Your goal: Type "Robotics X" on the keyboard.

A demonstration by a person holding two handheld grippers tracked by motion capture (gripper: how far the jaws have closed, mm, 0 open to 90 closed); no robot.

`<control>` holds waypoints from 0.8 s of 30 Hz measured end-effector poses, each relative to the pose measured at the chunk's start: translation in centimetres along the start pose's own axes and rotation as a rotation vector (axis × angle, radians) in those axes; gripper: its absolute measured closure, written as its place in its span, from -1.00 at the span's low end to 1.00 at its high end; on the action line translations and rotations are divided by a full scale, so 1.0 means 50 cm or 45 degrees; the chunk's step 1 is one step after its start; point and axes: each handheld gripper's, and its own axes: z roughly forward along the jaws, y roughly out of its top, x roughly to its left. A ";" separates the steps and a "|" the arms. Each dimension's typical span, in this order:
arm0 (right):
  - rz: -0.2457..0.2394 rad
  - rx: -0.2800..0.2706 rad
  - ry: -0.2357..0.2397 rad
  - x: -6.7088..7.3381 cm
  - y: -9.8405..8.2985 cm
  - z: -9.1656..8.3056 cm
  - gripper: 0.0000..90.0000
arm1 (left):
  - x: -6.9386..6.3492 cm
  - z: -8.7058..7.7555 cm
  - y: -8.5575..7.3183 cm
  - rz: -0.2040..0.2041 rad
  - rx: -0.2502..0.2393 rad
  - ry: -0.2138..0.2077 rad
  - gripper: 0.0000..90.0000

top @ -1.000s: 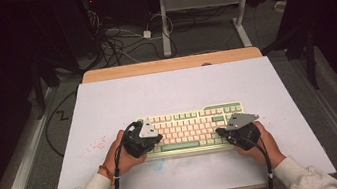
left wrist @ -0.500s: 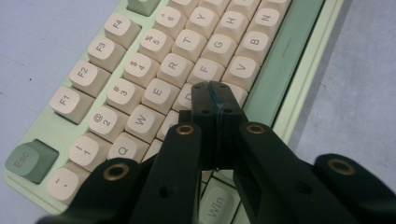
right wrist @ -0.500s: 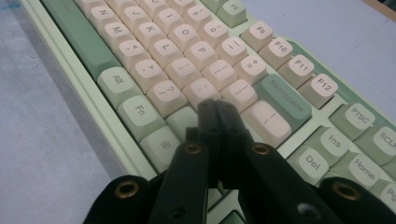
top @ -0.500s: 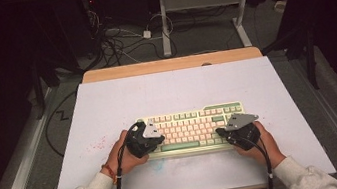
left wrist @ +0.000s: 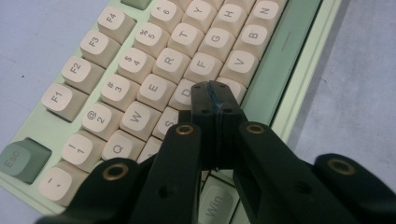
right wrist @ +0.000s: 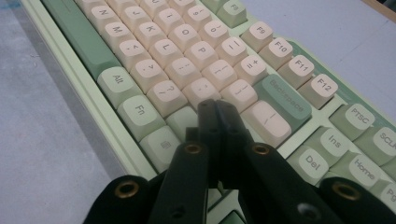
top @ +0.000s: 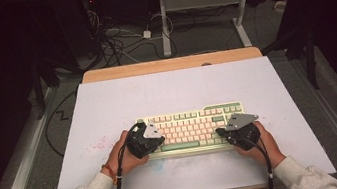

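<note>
A pale green keyboard (top: 188, 124) with cream and green keys lies near the front of the white mat. My left gripper (top: 156, 142) is over the keyboard's left end, jaws shut with nothing between them. In the left gripper view its tips (left wrist: 215, 91) hover over the cream keys near the D key (left wrist: 183, 93), beside the green space bar (left wrist: 275, 60). My right gripper (top: 220, 132) is over the keyboard's right end, jaws shut and empty. In the right gripper view its tips (right wrist: 215, 107) sit above the cream keys just left of the Backspace key (right wrist: 282, 95).
The white mat (top: 176, 93) covers a wooden table (top: 172, 64). Beyond the far edge, cables (top: 123, 40) and a desk frame (top: 203, 3) stand on the dark floor. Metal rails (top: 20, 167) run along both sides of the table.
</note>
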 end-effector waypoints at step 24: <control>-0.005 0.012 -0.003 0.000 0.003 -0.002 1.00 | -0.004 -0.016 0.006 0.020 -0.045 0.047 0.84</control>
